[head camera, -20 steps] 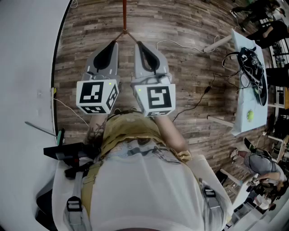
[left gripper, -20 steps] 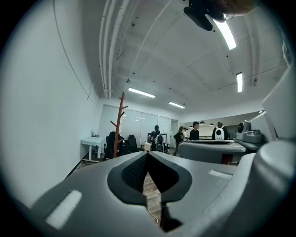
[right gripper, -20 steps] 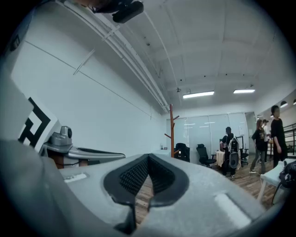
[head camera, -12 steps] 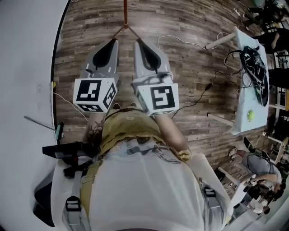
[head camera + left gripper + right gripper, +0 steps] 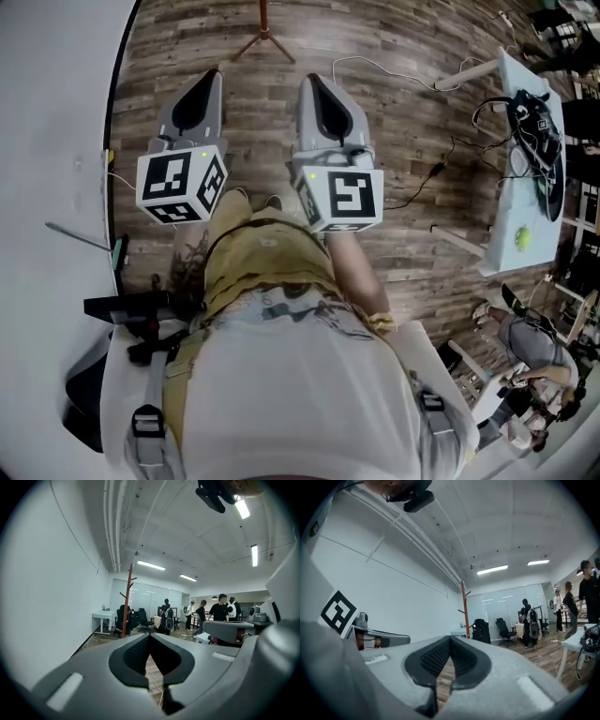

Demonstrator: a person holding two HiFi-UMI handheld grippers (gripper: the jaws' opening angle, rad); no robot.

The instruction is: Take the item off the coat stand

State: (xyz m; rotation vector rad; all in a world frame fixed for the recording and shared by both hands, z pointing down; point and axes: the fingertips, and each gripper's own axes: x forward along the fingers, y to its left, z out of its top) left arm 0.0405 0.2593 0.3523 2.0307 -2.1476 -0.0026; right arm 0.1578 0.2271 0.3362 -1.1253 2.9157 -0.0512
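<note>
- Left gripper (image 5: 211, 77) and right gripper (image 5: 313, 82): both jaws clenched on nothing.
- Reddish-brown wooden coat stand (image 5: 127, 599) stands well apart; arriving with jaws clenched could bump and tip it.

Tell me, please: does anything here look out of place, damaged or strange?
Nothing is spilled or broken. The only untidy thing is the loose cables, which trail across the wooden floor beside the white table; someone could trip on them. The coat stand stands upright.

An open office: swivel chairs (image 5: 505, 630), a white desk (image 5: 103, 616), glass partitions (image 5: 501, 603) (strip lights (image 5: 151, 566) overhead).
</note>
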